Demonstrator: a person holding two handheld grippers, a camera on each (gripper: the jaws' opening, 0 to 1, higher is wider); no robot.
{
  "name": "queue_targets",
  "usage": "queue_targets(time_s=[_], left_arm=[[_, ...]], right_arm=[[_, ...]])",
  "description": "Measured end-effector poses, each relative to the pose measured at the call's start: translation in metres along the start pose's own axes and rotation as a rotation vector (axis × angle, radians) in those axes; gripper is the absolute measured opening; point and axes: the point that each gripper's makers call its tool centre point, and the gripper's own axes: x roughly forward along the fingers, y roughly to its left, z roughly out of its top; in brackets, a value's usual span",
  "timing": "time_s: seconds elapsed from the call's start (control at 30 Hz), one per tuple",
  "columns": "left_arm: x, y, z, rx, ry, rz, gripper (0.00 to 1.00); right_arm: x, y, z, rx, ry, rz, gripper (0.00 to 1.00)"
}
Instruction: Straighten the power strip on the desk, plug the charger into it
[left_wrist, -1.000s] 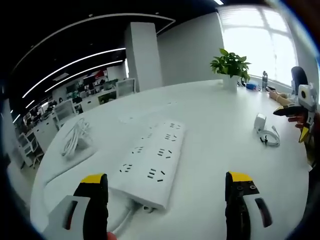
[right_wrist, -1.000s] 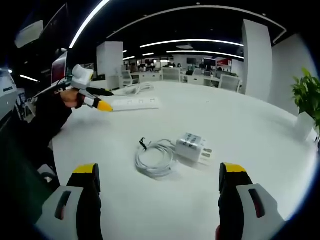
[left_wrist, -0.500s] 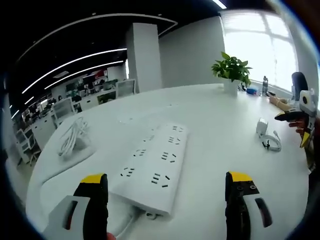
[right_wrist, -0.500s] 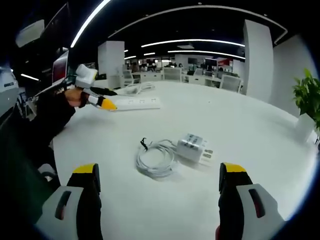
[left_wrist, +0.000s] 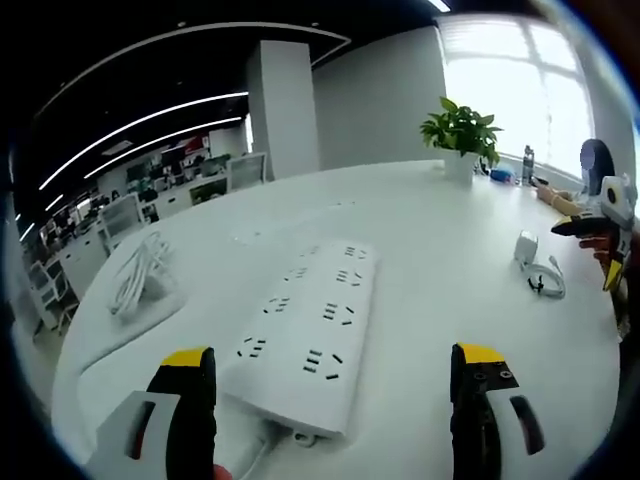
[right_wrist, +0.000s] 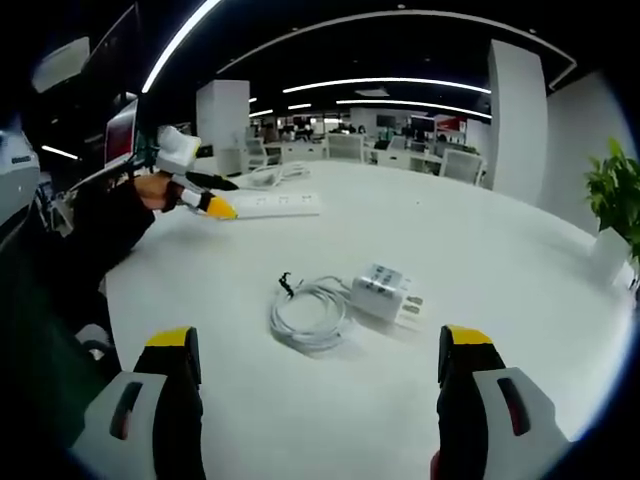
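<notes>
A long white power strip (left_wrist: 305, 325) lies on the white desk (left_wrist: 440, 250), running away from my left gripper (left_wrist: 333, 372), which is open just short of its near end. The strip's cord leaves at the bottom. In the right gripper view the same power strip (right_wrist: 270, 206) lies far off at the left, with the left gripper (right_wrist: 205, 195) held over its end. A white charger (right_wrist: 387, 295) with a coiled white cable (right_wrist: 308, 315) lies ahead of my open right gripper (right_wrist: 315, 375). From the left gripper view the charger (left_wrist: 524, 247) is small at the right, near the right gripper (left_wrist: 600, 230).
A potted green plant (left_wrist: 462, 135) stands at the desk's far side by the window. A bundle of white cable (left_wrist: 135, 280) lies at the left of the strip. A person's dark sleeve (right_wrist: 100, 235) reaches in at the left. Office desks and chairs stand behind.
The left gripper view has shifted slightly, so the power strip sits a little differently between its jaws. The right gripper view is almost unchanged; the charger stays put.
</notes>
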Motion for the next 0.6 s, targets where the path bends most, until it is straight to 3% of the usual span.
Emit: queue_targets(time_s=[0.27, 0.6], left_arm=[[0.003, 0.007, -0.002, -0.008, 0.017, -0.001, 1.0], [0.013, -0.005, 0.01, 0.013, 0.006, -0.055, 1.0]], right_arm=[[0.001, 0.001, -0.003, 0.002, 0.005, 0.004, 0.99], [0.001, 0.004, -0.003, -0.001, 0.003, 0.016, 0.99]])
